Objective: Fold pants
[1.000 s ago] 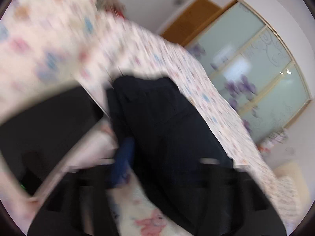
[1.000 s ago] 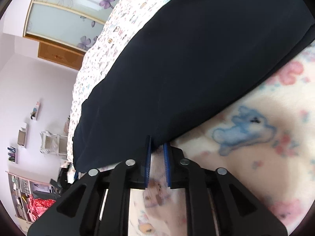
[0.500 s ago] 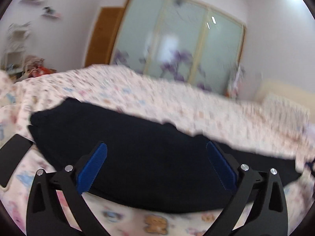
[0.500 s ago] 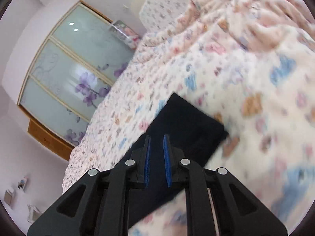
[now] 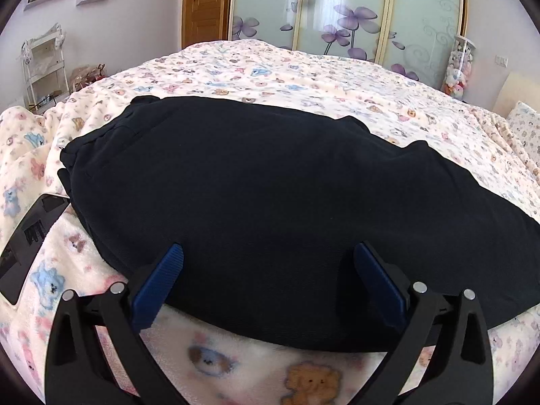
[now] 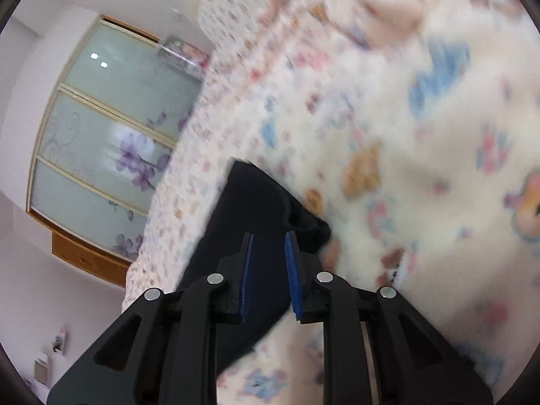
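Black pants (image 5: 270,189) lie flat and folded lengthwise on a bed with a bear-print blanket (image 5: 303,71), waistband at the left. My left gripper (image 5: 268,253) is open wide, its blue pads just above the pants' near edge, holding nothing. In the right wrist view the pants' narrow leg end (image 6: 260,202) lies on the blanket. My right gripper (image 6: 268,239) hovers over that end with its blue pads a small gap apart; nothing is clamped between them.
A flat black object (image 5: 30,233) lies on the blanket left of the pants. Glass wardrobe doors with purple flowers (image 5: 337,10) and a wooden door (image 5: 202,3) stand behind the bed. A white rack (image 5: 44,67) stands at the far left.
The left gripper swung from a blurred tilted view to level over the pants and opened wide. The right gripper travelled from the pants' wide part to the leg end and its pads parted slightly.
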